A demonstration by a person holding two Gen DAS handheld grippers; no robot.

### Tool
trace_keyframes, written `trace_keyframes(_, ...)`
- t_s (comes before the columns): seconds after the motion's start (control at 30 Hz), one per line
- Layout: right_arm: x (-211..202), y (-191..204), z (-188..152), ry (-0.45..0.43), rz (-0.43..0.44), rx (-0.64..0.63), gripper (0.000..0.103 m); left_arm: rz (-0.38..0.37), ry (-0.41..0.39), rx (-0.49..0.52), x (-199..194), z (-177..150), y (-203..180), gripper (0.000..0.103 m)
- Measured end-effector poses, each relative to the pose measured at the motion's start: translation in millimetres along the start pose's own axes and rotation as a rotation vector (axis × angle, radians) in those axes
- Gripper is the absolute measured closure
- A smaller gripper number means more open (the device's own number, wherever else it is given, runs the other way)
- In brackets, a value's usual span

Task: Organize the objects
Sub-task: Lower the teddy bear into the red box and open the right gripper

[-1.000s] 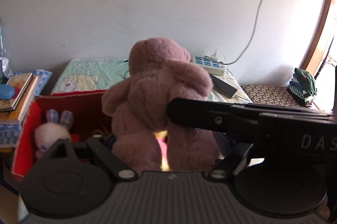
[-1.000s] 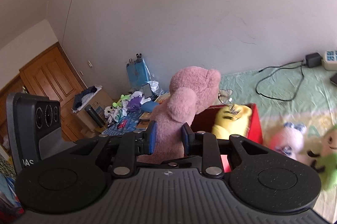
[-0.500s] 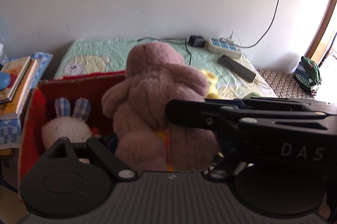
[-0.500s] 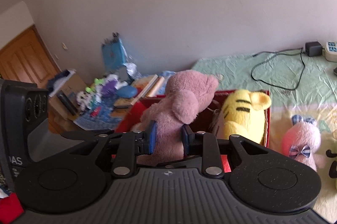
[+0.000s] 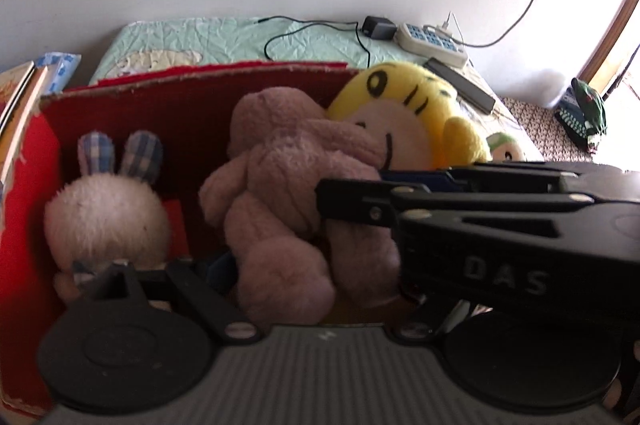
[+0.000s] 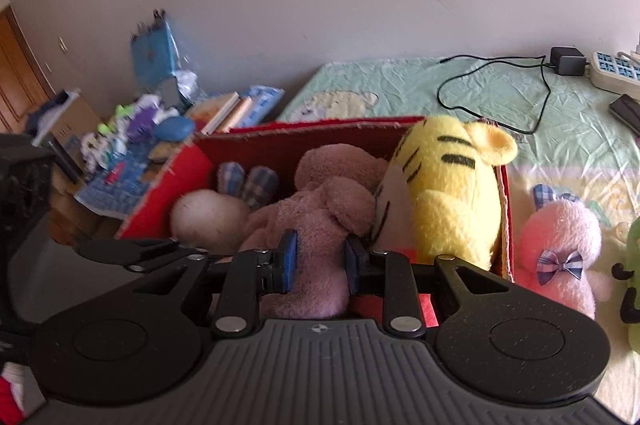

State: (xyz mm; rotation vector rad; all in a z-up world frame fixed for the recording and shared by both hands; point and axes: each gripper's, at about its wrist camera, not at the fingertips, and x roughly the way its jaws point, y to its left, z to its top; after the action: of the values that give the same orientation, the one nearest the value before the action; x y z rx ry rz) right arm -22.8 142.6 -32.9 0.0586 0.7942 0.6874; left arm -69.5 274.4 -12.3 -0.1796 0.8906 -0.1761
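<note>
pink bear (image 6: pixel 316 221) now lowered into red box (image 6: pixel 320 129), right fingers (image 6: pixel 289 261) pinching it.

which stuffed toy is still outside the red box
The pink bunny with the checked bow, lying on the bed right of the red box; the others sit inside.

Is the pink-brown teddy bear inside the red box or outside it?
Inside. The teddy bear sits below the red box rim, between white bunny and yellow tiger, with the right gripper clamping it.

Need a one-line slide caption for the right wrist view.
Right gripper clamps a mauve plush bear inside the red cardboard box, between a white plush bunny and a yellow striped tiger plush.
</note>
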Motion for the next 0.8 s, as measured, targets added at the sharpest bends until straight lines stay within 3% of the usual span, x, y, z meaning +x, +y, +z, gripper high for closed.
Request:
trace_keyframes(0.17,15.7,1.6,-2.0,0.068,-0.041,-0.002,0.077,0.021,0.034,0.017,1.9,-8.3,2.9,0.018)
trace_keyframes(0.4,23.5,8.6,-6.4,0.076,-0.098,-0.036,0.078,0.02,0.019,0.038,-7.8,-11.8,4.7,0.015)
trace_keyframes(0.8,8.0,-3.0,-11.5,0.057,-0.04,0.089,0.076,-0.031,0.052,-0.029,0.4,-8.4,12.1,0.014)
